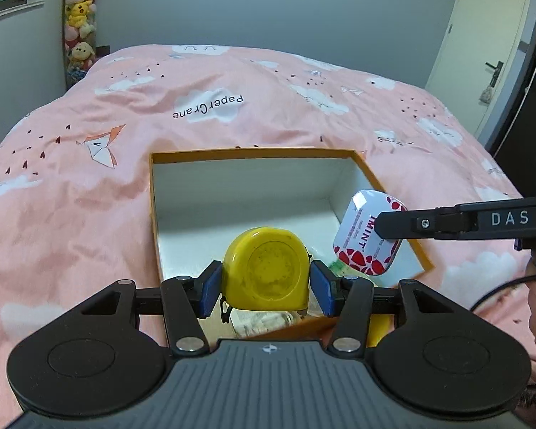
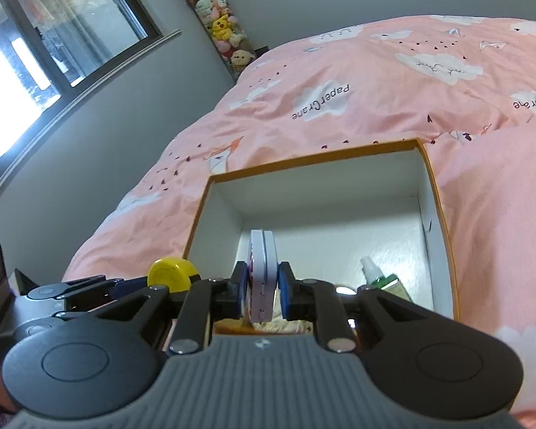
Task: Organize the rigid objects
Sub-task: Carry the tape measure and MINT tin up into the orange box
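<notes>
My left gripper (image 1: 266, 280) is shut on a yellow tape measure (image 1: 266, 268), held above the near edge of an orange box with a white inside (image 1: 246, 193). From the right edge of the left wrist view my right gripper (image 1: 382, 223) reaches in, shut on a white mint tin with red spots (image 1: 366, 232) over the box's right side. In the right wrist view the tin (image 2: 262, 268) stands on edge between the blue pads (image 2: 285, 287) of the right gripper (image 2: 262, 286). The tape measure (image 2: 171, 273) and left gripper show at the left. The box (image 2: 339, 193) lies ahead.
The box sits on a bed with a pink cloud-print cover (image 1: 89, 164). A small green bottle with a white cap (image 2: 378, 275) lies in the box's near right corner, beside printed paper (image 1: 264, 321). A column of plush toys (image 1: 78, 18) stands in the far corner, a door (image 1: 482, 35) at the right.
</notes>
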`<state>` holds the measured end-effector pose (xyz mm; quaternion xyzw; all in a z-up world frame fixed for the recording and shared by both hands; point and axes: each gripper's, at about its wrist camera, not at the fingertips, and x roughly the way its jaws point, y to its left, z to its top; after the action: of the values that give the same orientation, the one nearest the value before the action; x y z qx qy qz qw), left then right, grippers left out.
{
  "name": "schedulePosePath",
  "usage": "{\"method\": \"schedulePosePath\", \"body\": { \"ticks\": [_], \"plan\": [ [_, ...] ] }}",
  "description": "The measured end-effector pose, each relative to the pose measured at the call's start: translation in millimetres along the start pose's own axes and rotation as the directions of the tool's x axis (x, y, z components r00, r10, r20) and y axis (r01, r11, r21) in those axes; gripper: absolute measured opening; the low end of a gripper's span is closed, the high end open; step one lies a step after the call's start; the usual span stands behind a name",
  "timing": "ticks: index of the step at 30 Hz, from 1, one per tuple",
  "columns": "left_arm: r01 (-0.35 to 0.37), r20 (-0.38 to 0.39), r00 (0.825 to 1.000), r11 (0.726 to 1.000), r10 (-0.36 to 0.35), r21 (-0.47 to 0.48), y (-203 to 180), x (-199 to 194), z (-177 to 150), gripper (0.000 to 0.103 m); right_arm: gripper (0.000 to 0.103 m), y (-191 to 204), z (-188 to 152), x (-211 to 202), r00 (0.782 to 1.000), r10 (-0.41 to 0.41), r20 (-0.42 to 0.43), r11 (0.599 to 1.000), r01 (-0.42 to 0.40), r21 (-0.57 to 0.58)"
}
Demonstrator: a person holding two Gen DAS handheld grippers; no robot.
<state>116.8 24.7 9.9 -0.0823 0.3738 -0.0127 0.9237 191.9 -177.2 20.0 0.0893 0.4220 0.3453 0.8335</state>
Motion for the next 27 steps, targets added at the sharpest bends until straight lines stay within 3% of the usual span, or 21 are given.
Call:
{"method": "schedulePosePath", "body": {
  "ticks": [9,15,18,27],
  "plan": [
    [-0.072,-0.051,0.996,0.992,0.078,0.108,-12.1,51.9,15.9,0.061,0.017,-15.9,16.8,50.0,0.996,-0.074,-0.047,0.996,0.076,0.051],
    [-0.184,-0.092,0.974,0.957,0.208,0.224,-20.3,90.9,15.9,0.061,0.016,-28.2,22.6,80.0,0.991,-0.109,-0.076,0.990,0.116,0.084],
    [-0.200,-0.113,0.965,0.946,0.235,0.255,-17.8,106.0,15.1,0.061,0.016,-35.7,25.1,96.8,0.983,-0.152,-0.098,0.982,0.161,0.097],
    [-0.259,-0.126,0.940,0.902,0.318,0.344,-17.4,131.7,13.4,0.061,0.016,-38.7,27.7,126.4,0.975,-0.161,-0.155,0.980,0.177,0.093]
  ]
}}
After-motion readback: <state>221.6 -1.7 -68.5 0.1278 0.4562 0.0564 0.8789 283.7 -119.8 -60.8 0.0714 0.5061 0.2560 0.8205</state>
